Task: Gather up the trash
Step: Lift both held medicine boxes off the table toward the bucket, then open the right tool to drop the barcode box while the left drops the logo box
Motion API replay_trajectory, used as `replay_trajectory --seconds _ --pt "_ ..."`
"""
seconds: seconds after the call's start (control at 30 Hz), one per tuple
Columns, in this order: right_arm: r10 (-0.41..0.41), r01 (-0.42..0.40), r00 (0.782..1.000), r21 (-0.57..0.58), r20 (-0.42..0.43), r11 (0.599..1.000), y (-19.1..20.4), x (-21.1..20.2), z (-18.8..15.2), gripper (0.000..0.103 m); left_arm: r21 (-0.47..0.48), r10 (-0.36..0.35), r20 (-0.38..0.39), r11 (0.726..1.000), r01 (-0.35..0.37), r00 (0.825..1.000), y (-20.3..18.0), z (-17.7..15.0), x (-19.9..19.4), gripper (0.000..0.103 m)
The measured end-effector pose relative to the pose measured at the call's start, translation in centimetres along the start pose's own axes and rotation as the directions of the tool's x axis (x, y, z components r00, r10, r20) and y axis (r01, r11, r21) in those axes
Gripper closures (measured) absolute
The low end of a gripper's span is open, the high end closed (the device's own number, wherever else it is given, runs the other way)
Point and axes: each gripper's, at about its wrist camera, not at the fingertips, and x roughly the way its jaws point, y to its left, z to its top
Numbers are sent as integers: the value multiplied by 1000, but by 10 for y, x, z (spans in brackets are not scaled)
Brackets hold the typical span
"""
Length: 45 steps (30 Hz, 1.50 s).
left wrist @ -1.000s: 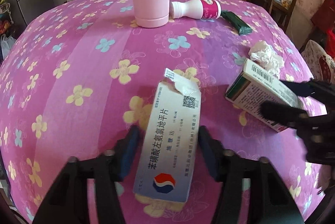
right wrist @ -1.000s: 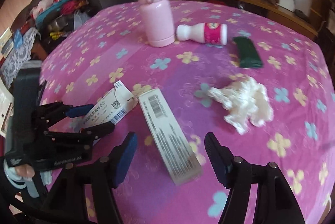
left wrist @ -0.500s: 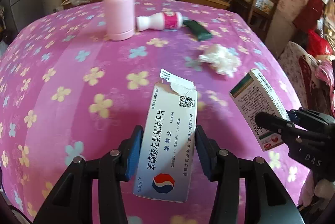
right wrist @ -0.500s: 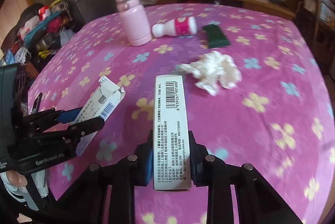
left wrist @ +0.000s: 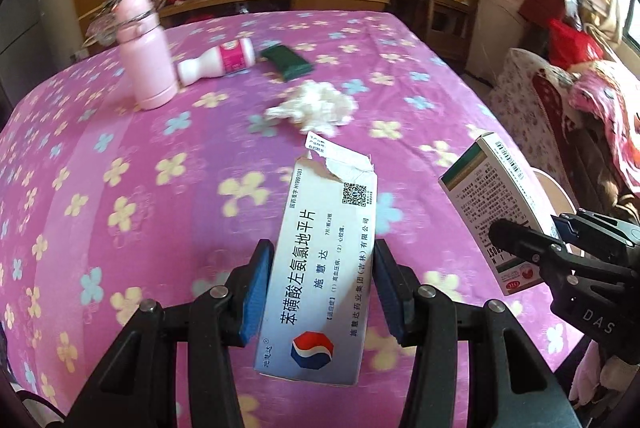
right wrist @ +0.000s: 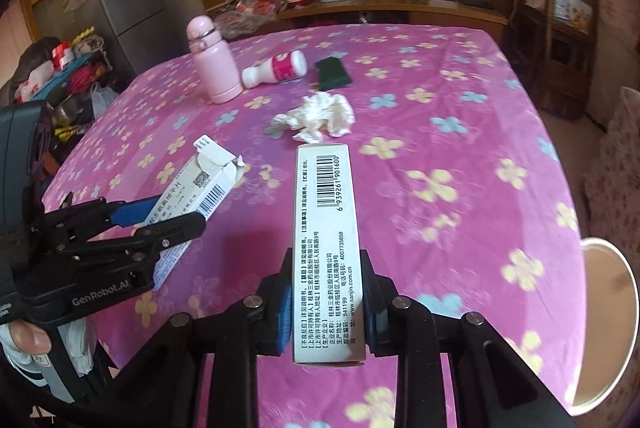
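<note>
Left gripper (left wrist: 323, 280) clamps the torn white box (left wrist: 324, 268); right gripper (right wrist: 325, 292) clamps the barcode box (right wrist: 325, 240). Only the right view shows the fridge (right wrist: 120, 7), at 10 o'clock; crumpled tissue (right wrist: 316, 115) lies at 12.

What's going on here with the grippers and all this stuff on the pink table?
A person is clearing trash off a flowered pink table with two handheld grippers. The left gripper is clamped on a torn-open white medicine box, and the right gripper on a narrow barcoded box; both boxes are held above the cloth. Lying on the table are a crumpled tissue, a tipped white-and-pink bottle and a dark green wrapper, beside an upright pink flask.
</note>
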Motion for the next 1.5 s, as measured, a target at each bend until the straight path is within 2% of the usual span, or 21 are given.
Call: replay_trajectory --seconds 0.47,0.77,1.27,1.5 --pt "-123 116 992 146 42 982 -89 -58 -38 74 145 -89 5 986 87 996 -108 11 1 52" --pt "-208 190 977 262 41 946 -151 -86 -65 74 222 -140 -18 965 141 990 -173 16 13 52" --pt "-278 262 960 410 -20 874 -230 -95 -98 74 281 -210 -98 932 229 973 -252 21 47 52" --pt "-301 292 952 463 -58 837 -258 -91 -112 74 289 -229 -127 922 257 965 -274 22 62 52"
